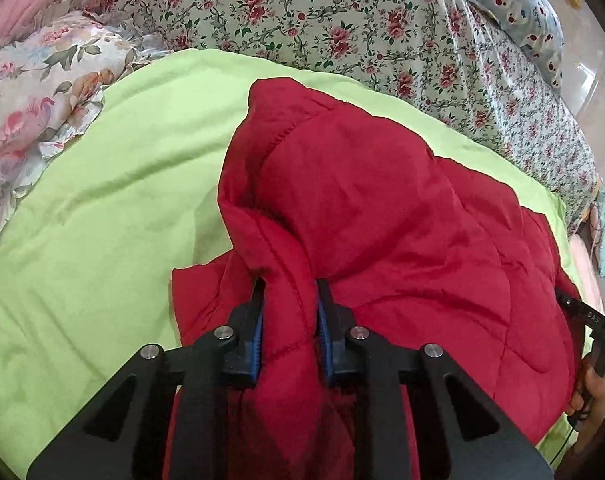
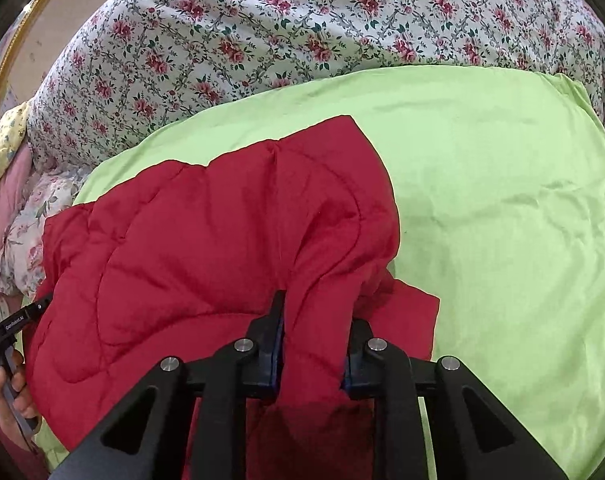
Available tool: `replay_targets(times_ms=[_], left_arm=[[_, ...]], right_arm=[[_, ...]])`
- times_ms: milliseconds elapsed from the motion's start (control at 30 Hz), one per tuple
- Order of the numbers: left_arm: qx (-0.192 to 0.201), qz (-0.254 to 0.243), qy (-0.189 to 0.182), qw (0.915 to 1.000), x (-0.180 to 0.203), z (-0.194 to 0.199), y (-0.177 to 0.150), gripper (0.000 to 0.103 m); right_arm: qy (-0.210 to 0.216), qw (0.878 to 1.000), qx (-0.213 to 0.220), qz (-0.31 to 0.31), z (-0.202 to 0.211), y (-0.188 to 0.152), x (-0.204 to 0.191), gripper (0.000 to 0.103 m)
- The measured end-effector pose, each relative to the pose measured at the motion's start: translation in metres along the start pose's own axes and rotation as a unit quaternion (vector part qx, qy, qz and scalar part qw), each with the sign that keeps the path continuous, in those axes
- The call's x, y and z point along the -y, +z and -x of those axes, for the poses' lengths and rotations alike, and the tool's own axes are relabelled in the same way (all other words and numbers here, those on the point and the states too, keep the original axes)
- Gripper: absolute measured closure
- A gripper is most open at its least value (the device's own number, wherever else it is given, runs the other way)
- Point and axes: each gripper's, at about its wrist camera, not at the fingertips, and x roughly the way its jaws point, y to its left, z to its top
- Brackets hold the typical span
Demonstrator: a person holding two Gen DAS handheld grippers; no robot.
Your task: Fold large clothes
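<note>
A red quilted jacket (image 1: pixel 382 216) lay on a light green sheet (image 1: pixel 102 200) spread over a bed, filling the centre and lower right of the left wrist view and the centre and lower left of the right wrist view. The left gripper (image 1: pixel 290 292) had its fingers nearly shut, pinching a thick ridge of the jacket's near edge between the blue pads. The right gripper (image 2: pixel 316 312) was likewise nearly shut on a bunched fold of the same edge. Holding the near edge at two points apart probably allowed the padded cloth to be lifted evenly and carried over toward the far side for a fold. A flowered bedspread (image 2: pixel 302 20) covered the top of each frame. At the lower left of the right wrist view, a hand (image 2: pixel 10 392) held the other gripper's handle.
</note>
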Motion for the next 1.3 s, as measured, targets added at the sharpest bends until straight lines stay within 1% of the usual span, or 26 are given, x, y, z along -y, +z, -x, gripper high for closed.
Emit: replay_targets(times_ms=[100, 367, 500, 567, 633, 700, 800, 867, 933, 967, 1067, 1133, 1200, 1233, 1300], left_arm=[[0.0, 0.0, 0.005, 1.0, 0.0, 0.0, 0.0, 0.08], [-0.01, -0.008, 0.019, 0.9997, 0.002, -0.005, 0.002, 0.077], [-0.008, 0.0, 0.018, 0.9998, -0.001, -0.001, 0.001, 0.072], [-0.006, 0.01, 0.018, 0.9998, -0.003, 0.005, 0.0, 0.067], [-0.001, 0.018, 0.02, 0.9996, -0.005, 0.014, 0.0, 0.054], [0.018, 0.031, 0.027, 0.999, -0.009, 0.029, -0.002, 0.052], [0.038, 0.039, 0.016, 0.9984, -0.008, 0.05, -0.005, 0.052], [0.044, 0.03, 0.001, 0.9986, 0.0, 0.062, -0.009, 0.052], [0.045, 0.007, -0.016, 0.9988, 0.015, 0.073, -0.017, 0.052], [0.043, -0.007, -0.03, 0.9986, 0.025, 0.076, -0.022, 0.052], [0.018, -0.055, -0.07, 0.9959, 0.053, 0.079, -0.04, 0.052], [0.003, -0.081, -0.086, 0.993, 0.069, 0.078, -0.053, 0.052], [-0.001, -0.107, -0.082, 0.9909, 0.082, 0.076, -0.065, 0.052], [-0.002, -0.117, -0.073, 0.9904, 0.088, 0.074, -0.067, 0.049], [-0.014, -0.131, -0.053, 0.9898, 0.091, 0.06, -0.071, 0.048]], right_arm=[[0.002, 1.0, -0.001, -0.005, -0.001, 0.0, 0.001, 0.079], [-0.001, 1.0, 0.001, -0.008, -0.006, -0.002, 0.002, 0.078], [0.004, 1.0, 0.001, -0.013, -0.006, -0.002, 0.004, 0.077], [0.005, 1.0, 0.001, -0.013, -0.006, -0.001, 0.003, 0.077], [0.003, 1.0, 0.002, -0.012, -0.007, -0.001, 0.002, 0.076], [0.001, 1.0, 0.003, -0.012, -0.008, -0.002, 0.002, 0.075], [-0.002, 1.0, 0.006, -0.013, -0.009, -0.003, 0.001, 0.073], [-0.005, 1.0, 0.007, -0.013, -0.01, -0.003, 0.002, 0.072], [-0.008, 1.0, 0.008, -0.013, -0.011, -0.003, 0.002, 0.071], [-0.008, 1.0, 0.009, -0.013, -0.011, -0.003, 0.002, 0.071], [-0.008, 1.0, 0.01, -0.015, -0.011, -0.004, 0.003, 0.071], [-0.007, 1.0, 0.011, -0.017, -0.01, -0.004, 0.003, 0.07], [-0.007, 1.0, 0.011, -0.018, -0.009, -0.005, 0.003, 0.068], [-0.007, 1.0, 0.011, -0.018, -0.008, -0.005, 0.003, 0.067], [-0.012, 1.0, 0.012, -0.015, -0.003, -0.005, 0.002, 0.064]])
